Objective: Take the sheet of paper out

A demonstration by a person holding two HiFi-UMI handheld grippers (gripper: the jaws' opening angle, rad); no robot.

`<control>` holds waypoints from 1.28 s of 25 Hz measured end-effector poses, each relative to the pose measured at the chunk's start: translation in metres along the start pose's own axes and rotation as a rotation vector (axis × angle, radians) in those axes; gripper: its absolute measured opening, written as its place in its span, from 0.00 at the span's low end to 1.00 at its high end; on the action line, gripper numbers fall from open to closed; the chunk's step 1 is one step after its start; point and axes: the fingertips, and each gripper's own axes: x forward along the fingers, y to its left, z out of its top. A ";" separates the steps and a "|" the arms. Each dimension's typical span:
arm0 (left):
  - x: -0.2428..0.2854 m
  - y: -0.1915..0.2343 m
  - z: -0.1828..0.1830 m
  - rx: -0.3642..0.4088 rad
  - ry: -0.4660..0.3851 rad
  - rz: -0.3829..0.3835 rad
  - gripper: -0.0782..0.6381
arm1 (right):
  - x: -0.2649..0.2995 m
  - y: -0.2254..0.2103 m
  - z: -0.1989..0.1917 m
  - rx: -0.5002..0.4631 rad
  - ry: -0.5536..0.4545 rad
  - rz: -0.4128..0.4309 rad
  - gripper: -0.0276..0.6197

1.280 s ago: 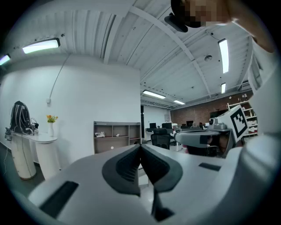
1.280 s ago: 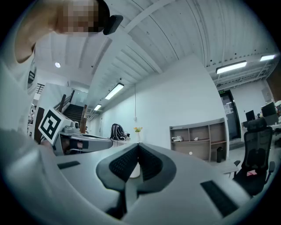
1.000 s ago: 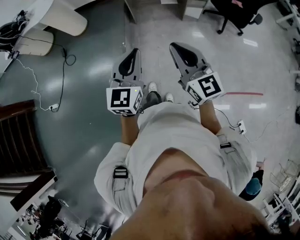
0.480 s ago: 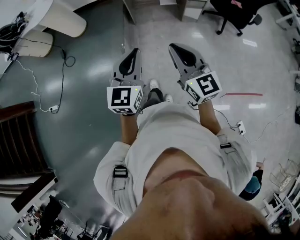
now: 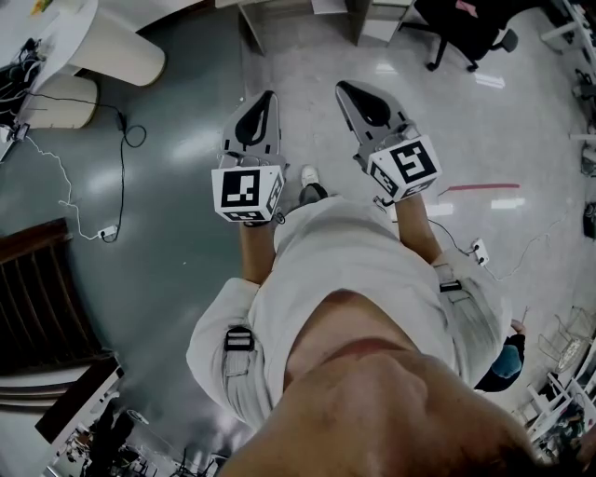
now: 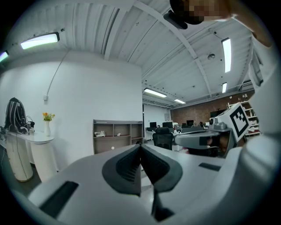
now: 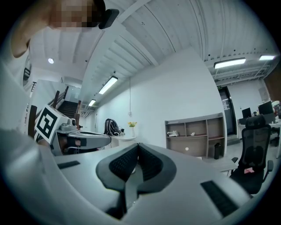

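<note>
both left gripper [image 5: 270, 97] and right gripper [image 5: 343, 88] hold fingers pressed together, empty, facing a shelf [image 6: 117, 136].

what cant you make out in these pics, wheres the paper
- Sheet of paper: in no view, so its place cannot be told.
- Shelf unit contents: both gripper views, too small to name.
- Feet: head view, a white shoe shows, the torso hides the rest.
- White desk: head view, cut off by the top left edge.

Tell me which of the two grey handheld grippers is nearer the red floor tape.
The right gripper: its marker cube shows beside the red tape line in the head view, while the left gripper shows over darker floor, farther off.
</note>
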 end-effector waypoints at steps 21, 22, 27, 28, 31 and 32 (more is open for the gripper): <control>0.045 0.082 -0.012 -0.032 0.018 -0.064 0.12 | 0.085 -0.006 -0.009 0.008 0.059 -0.074 0.07; 0.048 0.082 -0.012 -0.035 0.022 -0.066 0.12 | 0.087 -0.009 -0.010 0.011 0.064 -0.077 0.07; 0.065 0.089 -0.014 -0.036 0.039 -0.063 0.12 | 0.100 -0.025 -0.017 0.030 0.075 -0.076 0.07; 0.069 0.091 -0.015 -0.035 0.041 -0.057 0.12 | 0.104 -0.029 -0.019 0.034 0.076 -0.071 0.07; 0.085 0.093 -0.019 -0.035 0.048 -0.045 0.12 | 0.113 -0.045 -0.021 0.041 0.071 -0.060 0.07; 0.091 0.095 -0.018 -0.034 0.049 -0.044 0.12 | 0.117 -0.051 -0.020 0.040 0.067 -0.059 0.07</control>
